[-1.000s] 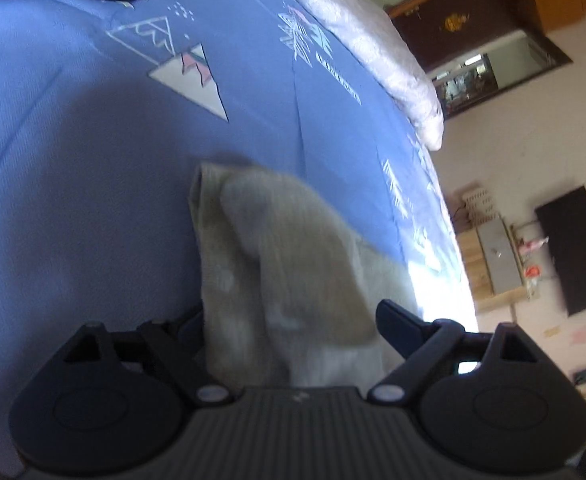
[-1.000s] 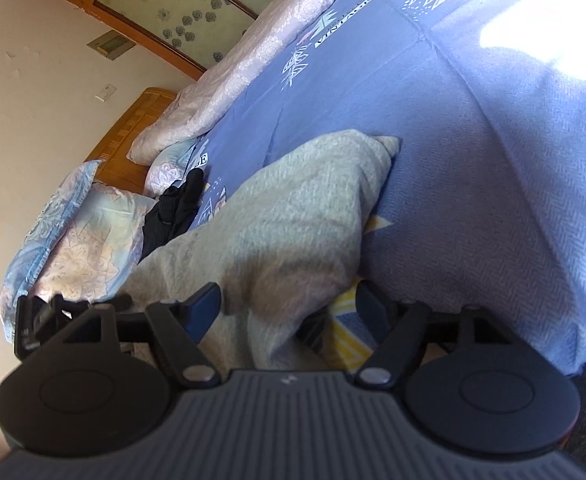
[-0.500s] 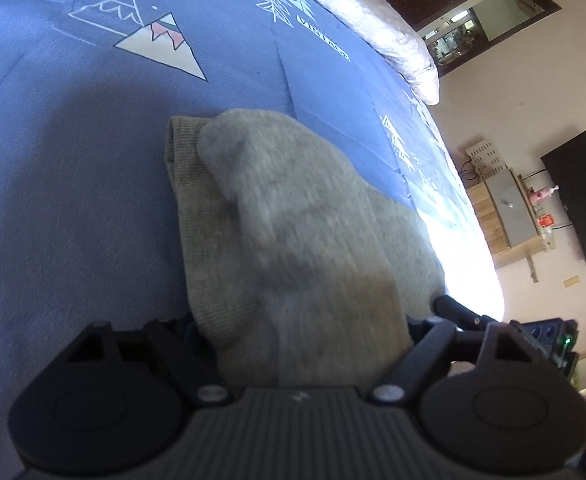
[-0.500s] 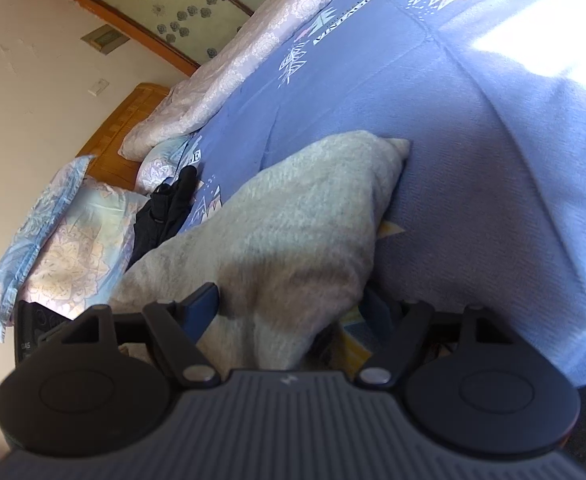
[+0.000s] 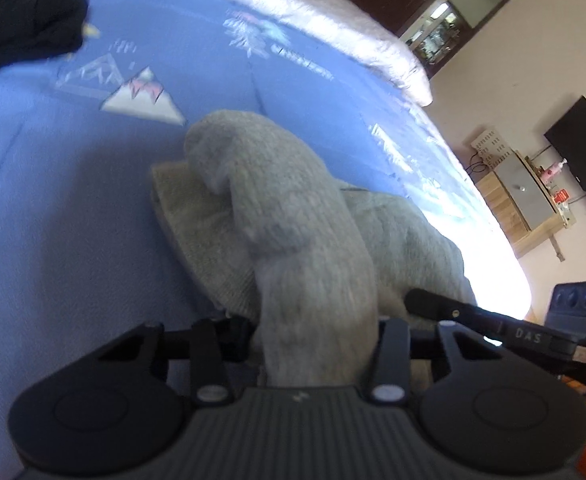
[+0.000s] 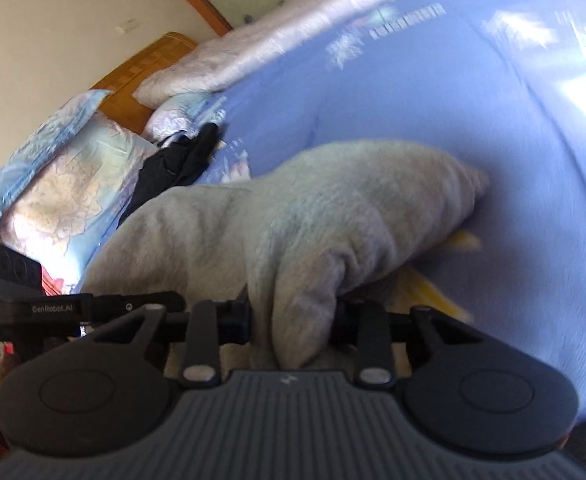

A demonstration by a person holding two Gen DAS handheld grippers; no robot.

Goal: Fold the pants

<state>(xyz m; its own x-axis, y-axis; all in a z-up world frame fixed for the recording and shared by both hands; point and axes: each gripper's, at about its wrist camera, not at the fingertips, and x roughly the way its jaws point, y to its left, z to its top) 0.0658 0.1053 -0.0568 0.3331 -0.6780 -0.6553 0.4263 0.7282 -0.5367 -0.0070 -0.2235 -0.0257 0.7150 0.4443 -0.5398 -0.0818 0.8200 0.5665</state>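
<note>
Grey fleece pants [image 5: 285, 208] lie bunched on the blue printed bedsheet [image 5: 53, 208]. In the left wrist view my left gripper [image 5: 313, 336] has its jaws closing on a raised fold of the pants, and the fabric is pinched between the pads. In the right wrist view my right gripper [image 6: 293, 320] is likewise closing on another gathered edge of the pants [image 6: 333, 208], cloth squeezed between its jaws. Both held edges are lifted off the sheet. Each view shows the other gripper's finger close beside it, the right one [image 5: 473, 316] and the left one [image 6: 105, 306].
A black garment [image 5: 25, 24] lies on the sheet farther back, near the floral pillows [image 6: 53, 168]. A white quilt [image 5: 313, 20] runs along the bed's far side. Beyond the bed's edge stand a wooden side cabinet [image 5: 525, 200] and a dark screen [image 5: 585, 160].
Both grippers went from open around the pants to closed on bunched fabric. The gripped edges rose and both views rolled a little.
</note>
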